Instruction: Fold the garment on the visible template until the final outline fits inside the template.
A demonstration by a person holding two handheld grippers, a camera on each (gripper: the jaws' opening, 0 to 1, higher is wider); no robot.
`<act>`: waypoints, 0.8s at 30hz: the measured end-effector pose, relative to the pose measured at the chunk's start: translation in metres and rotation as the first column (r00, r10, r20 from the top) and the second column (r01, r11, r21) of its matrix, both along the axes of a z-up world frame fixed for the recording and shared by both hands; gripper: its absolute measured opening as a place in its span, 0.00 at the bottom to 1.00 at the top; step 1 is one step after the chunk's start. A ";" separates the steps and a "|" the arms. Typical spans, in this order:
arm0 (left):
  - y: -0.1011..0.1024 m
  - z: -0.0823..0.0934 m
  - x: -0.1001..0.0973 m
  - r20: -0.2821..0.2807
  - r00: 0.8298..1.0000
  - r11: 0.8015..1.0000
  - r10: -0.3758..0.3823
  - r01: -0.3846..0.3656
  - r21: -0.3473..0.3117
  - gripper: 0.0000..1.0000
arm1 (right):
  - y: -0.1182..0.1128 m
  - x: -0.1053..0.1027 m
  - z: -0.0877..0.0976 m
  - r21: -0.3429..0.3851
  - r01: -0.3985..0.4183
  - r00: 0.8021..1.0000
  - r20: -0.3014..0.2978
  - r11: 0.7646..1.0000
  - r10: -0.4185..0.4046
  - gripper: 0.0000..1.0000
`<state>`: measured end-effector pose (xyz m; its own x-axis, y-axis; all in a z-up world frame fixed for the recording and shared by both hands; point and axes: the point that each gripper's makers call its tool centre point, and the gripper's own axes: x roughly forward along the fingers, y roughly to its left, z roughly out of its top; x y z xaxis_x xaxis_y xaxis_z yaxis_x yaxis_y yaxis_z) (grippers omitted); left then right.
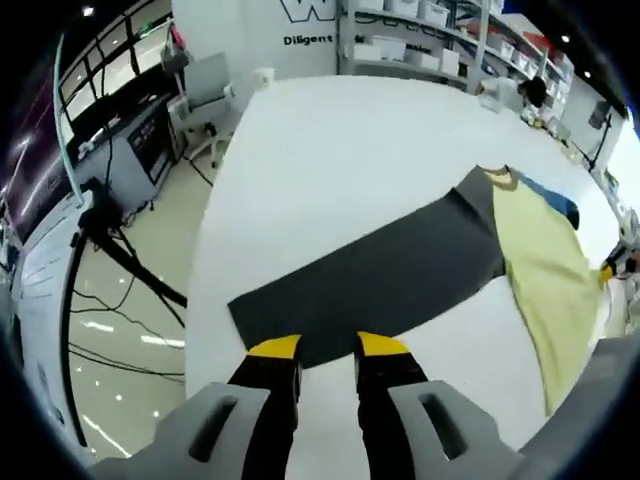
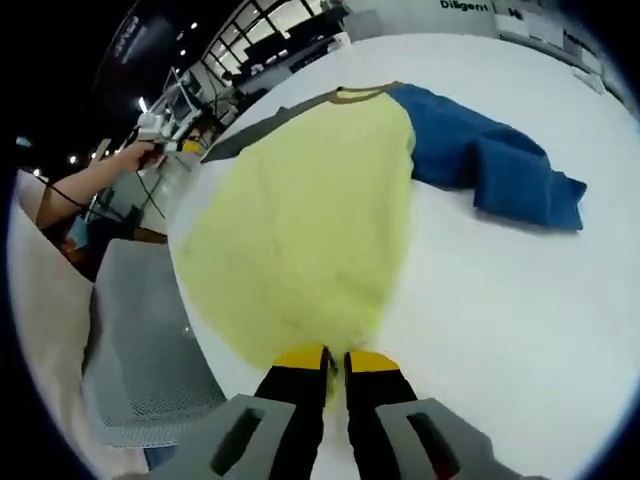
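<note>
A yellow garment (image 2: 300, 220) with a blue sleeve (image 2: 490, 160) lies spread on the white table (image 2: 500, 320). My right gripper (image 2: 336, 360) is shut on its near hem, with yellow cloth pinched between the jaws. The dark grey template (image 1: 370, 275) lies flat on the table, and the garment (image 1: 545, 270) overlaps its right end. My left gripper (image 1: 329, 347) stands open just above the template's near edge, holding nothing. A strip of the template (image 2: 250, 125) shows beyond the garment in the right gripper view, with a person's hand (image 2: 125, 160) near it.
The table's left edge (image 1: 205, 260) drops to a floor with cables and a black stand (image 1: 130, 260). A chair (image 1: 205, 85) and shelves (image 1: 430, 40) stand beyond the far end. A grey mesh seat (image 2: 140, 330) sits below the table edge.
</note>
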<state>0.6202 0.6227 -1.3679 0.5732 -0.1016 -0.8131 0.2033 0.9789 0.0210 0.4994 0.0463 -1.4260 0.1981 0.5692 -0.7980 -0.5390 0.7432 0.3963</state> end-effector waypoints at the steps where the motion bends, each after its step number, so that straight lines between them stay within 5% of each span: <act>1: -0.007 0.002 0.000 0.008 1.000 1.000 -0.014 0.014 -0.008 0.24 | -0.001 0.003 0.001 0.003 0.008 1.000 0.003 1.000 -0.008 0.11; 3: -0.020 0.004 -0.003 0.019 0.999 0.999 -0.034 0.034 -0.015 0.25 | -0.005 0.013 0.011 0.062 0.053 0.999 -0.003 0.997 -0.053 0.18; 7: -0.044 0.005 -0.010 0.024 0.998 0.998 -0.064 0.064 -0.028 0.24 | -0.030 0.040 0.015 0.036 0.107 0.993 0.043 0.994 -0.109 0.18; 12: -0.086 0.010 -0.023 0.041 0.993 0.991 -0.111 0.113 -0.071 0.24 | -0.077 0.093 0.020 -0.079 0.193 0.957 0.234 0.978 -0.170 0.19; 13: -0.096 0.010 -0.027 0.044 0.991 0.989 -0.126 0.130 -0.075 0.24 | -0.083 0.102 0.026 -0.131 0.194 0.945 0.290 0.972 -0.150 0.17; 17: -0.112 0.009 -0.033 0.041 0.985 0.983 -0.166 0.168 -0.079 0.24 | -0.096 0.124 0.028 -0.199 0.186 0.933 0.344 0.962 -0.110 0.09; 24: -0.137 0.014 -0.051 0.046 0.980 0.977 -0.195 0.198 -0.081 0.23 | -0.115 0.162 0.028 -0.328 0.125 0.912 0.410 0.936 0.021 0.08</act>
<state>0.5694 0.4861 -1.3540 0.5653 -0.2825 -0.7750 0.3925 0.9185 -0.0485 0.6616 -0.0684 -1.3976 0.5640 0.2577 -0.7845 -0.5532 0.8233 -0.1273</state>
